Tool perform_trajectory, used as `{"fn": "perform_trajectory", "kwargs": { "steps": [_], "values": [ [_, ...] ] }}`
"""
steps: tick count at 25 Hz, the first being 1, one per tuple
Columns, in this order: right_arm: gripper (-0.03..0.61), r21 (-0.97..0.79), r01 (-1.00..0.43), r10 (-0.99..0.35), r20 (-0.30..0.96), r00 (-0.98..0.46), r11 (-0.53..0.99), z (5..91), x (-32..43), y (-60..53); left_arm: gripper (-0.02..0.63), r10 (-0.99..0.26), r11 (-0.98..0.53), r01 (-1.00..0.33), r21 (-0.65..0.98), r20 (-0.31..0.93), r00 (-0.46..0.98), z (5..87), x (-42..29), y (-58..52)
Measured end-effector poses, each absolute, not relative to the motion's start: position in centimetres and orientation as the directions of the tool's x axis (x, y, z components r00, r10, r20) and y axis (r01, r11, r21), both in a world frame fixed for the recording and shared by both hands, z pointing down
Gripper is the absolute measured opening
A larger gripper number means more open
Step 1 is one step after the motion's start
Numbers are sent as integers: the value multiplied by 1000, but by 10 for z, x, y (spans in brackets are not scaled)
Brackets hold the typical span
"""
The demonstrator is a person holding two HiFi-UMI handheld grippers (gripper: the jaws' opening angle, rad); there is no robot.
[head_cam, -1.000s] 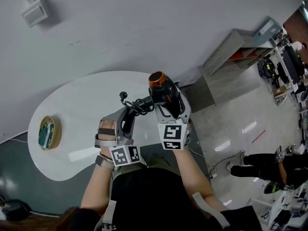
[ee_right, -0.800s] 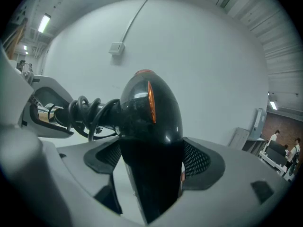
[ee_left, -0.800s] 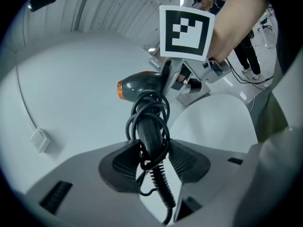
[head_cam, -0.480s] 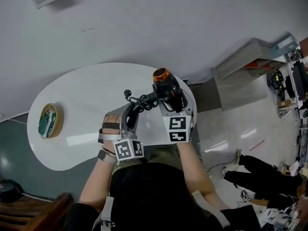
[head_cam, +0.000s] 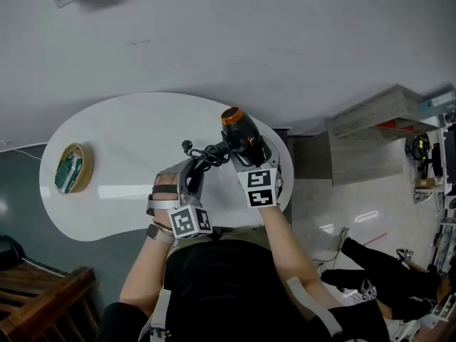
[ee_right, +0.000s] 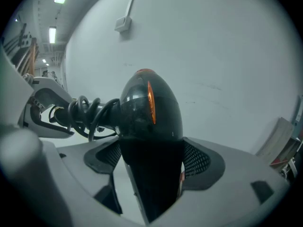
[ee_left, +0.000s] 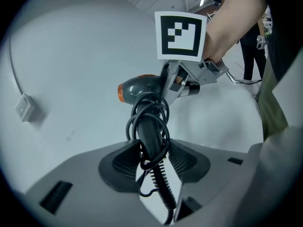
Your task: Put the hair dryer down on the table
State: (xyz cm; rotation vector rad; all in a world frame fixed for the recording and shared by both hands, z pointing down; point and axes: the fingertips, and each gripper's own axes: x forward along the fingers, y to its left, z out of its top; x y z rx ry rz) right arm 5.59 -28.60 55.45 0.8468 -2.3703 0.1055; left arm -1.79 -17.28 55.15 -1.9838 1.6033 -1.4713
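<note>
Hair dryer [head_cam: 239, 128] held over table [head_cam: 121, 155], right tool [head_cam: 251, 155] clamped on barrel [ee_right: 151, 117], left tool [head_cam: 195, 168] clamped on handle [ee_left: 149, 137], forearms [head_cam: 286, 235] close together

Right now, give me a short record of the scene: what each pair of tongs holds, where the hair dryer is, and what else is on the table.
left tongs: shut on the handle of the hair dryer, with the cord wound round it
right tongs: shut on the hair dryer's body
hair dryer position: held over the right end of the table, orange-ringed end pointing away from the person
also on table: round wooden dish with something green in it, at the left end
task state: hair dryer not yet set down
</note>
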Motion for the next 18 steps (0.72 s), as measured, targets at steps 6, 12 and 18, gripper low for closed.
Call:
{"fn": "perform_trajectory", "kwargs": {
  "steps": [6, 12, 18],
  "values": [
    [390, 84, -523, -449, 638, -625, 848, 588, 40, -299, 186, -779, -389, -681, -620, 617, -117, 579, -24, -181],
    [390, 61, -464, -376, 682, -627, 884, 619, 22, -308, 186, -739, -373, -729, -574, 659, -141, 605, -35, -186],
    [390, 52, -418, -325, 718, -616, 907, 642, 4, -315, 186, -710, -356, -765, -536, 688, -151, 628, -48, -191]
  ]
}}
